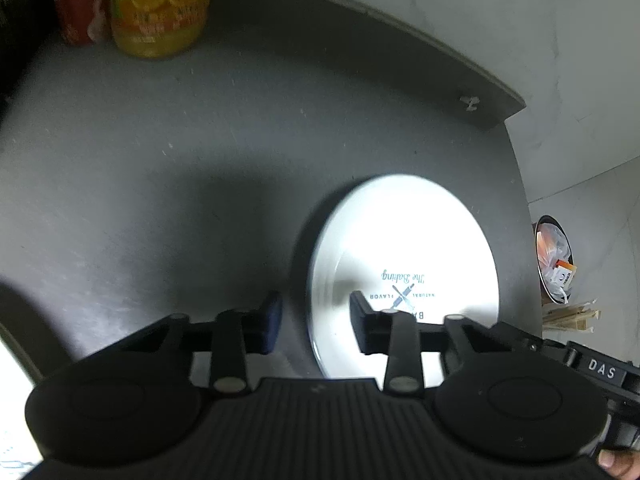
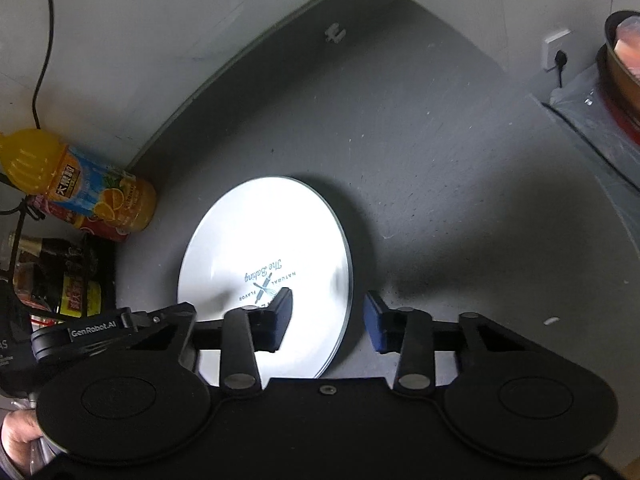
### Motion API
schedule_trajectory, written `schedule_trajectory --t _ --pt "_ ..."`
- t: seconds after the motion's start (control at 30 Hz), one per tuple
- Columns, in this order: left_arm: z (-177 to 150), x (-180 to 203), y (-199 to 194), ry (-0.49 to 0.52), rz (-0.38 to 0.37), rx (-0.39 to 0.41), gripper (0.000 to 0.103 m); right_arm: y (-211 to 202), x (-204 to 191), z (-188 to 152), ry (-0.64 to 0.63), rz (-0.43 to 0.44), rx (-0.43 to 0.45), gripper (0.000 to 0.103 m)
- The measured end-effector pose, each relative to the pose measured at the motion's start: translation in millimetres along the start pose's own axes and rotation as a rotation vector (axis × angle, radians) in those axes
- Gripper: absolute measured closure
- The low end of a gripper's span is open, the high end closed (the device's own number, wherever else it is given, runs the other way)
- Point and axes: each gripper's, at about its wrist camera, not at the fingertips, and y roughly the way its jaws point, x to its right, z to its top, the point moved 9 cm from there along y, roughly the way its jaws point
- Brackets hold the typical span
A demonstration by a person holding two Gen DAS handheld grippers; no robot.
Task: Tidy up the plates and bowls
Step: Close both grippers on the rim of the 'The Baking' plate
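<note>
left wrist view: my left gripper [image 1: 316,320] has its fingers apart, nothing between them. the white plate [image 1: 404,248] lies flat on the dark grey table [image 1: 180,160], near the table's right edge. the plate's left rim falls in the gap between my fingers; the right finger sits over the plate's printed face, the left finger over bare table. contact with the plate: cannot tell. an orange drink bottle [image 1: 160,8] and a red can [image 1: 78,4] stand at the far left, well apart from the plate. a bin with a bag [image 1: 554,260] is on the floor past the table edge.

right wrist view: my right gripper [image 2: 328,316] is also spread apart and empty. the plate's right rim lies between its fingers, left finger over the plate, right finger over table. orange bottle, red can and a dark bottle [image 2: 52,272] sit at left.
</note>
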Motion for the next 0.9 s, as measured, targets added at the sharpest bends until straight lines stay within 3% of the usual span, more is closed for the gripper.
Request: schedule_trajectory --t 0.17,0.33,0.5,0.9 --pt "-5 -3 12 -0.034 -0.009 -0.027 0.085 10 6 -1 0.045 0.012 -0.027 0.076" --pt "-5 -2 14 -0.038 -0.017 -0.029 0.091 20 8 -2 0.047 0.009 -0.042 0.081" --pt "-5 -6 13 -0.039 -0.04 -0.036 0.092 24 8 -5 0.037 0.009 -0.043 0.093" --pt "3 1 -4 0.026 -0.089 -0.017 0.093 -11 -20 -2 -0.046 -0.027 0.039 0.095"
